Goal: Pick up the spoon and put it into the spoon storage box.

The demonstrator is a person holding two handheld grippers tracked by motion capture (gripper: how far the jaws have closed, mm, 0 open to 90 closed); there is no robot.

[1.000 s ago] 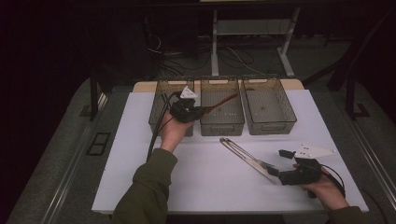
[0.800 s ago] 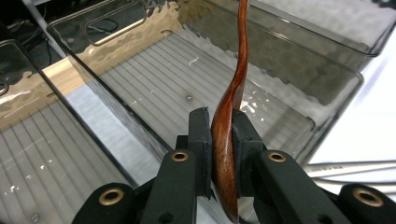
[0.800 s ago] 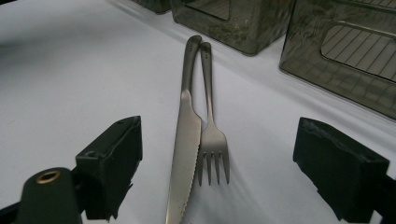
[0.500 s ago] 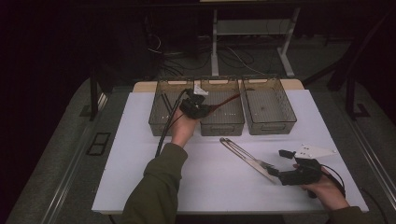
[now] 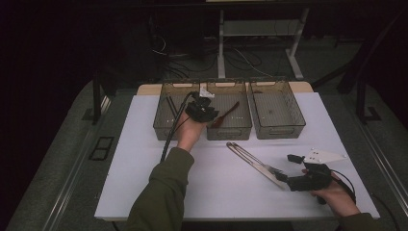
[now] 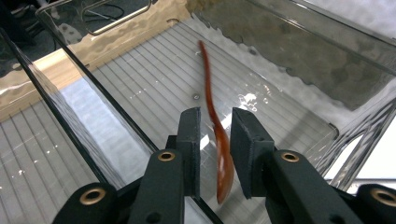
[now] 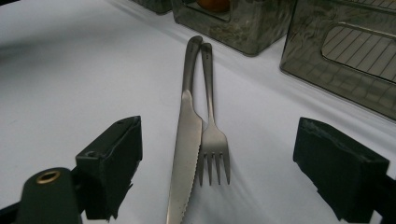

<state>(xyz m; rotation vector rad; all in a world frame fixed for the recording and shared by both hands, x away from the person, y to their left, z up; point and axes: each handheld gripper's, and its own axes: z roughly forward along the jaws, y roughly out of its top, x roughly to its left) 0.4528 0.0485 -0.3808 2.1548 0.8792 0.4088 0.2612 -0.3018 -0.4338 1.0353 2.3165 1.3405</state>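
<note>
The left forearm reaches from the near edge of the table (image 5: 144, 144) toward the far side, sleeve raised off the surface, hand wrapped around the left gripper (image 5: 204, 109). This gripper hangs over the near end of the middle bin (image 5: 230, 132), jaws pointing down and away into it. In the left gripper view its jaws have just been opening; the brown spoon (image 6: 215, 126) runs between the two pads with a visible gap on each side, so the pads are not pressing on it. The spoon's bowl lies nearest the jaws and its handle slants toward the bin's far end. In the high view it lies on a diagonal inside the middle bin.

The right hand (image 5: 337, 195) rests low at the near right corner of the table, holding the right gripper (image 5: 288, 182) level and aimed left and far. Its jaws stand wide apart and grasp nothing. The knife (image 7: 184, 140) and fork (image 7: 212, 135) lie side by side on the table directly ahead of the jaws, touching along their handles, blade tip and tines toward the gripper.

Three bins stand in a row at the far edge: left bin (image 5: 166, 126), middle bin, right bin (image 5: 279, 130), walls just beside one another. The left gripper sits close to the wall shared by the left and middle bins. Open table surface extends between the bins and the near edge, left of the cutlery.
</note>
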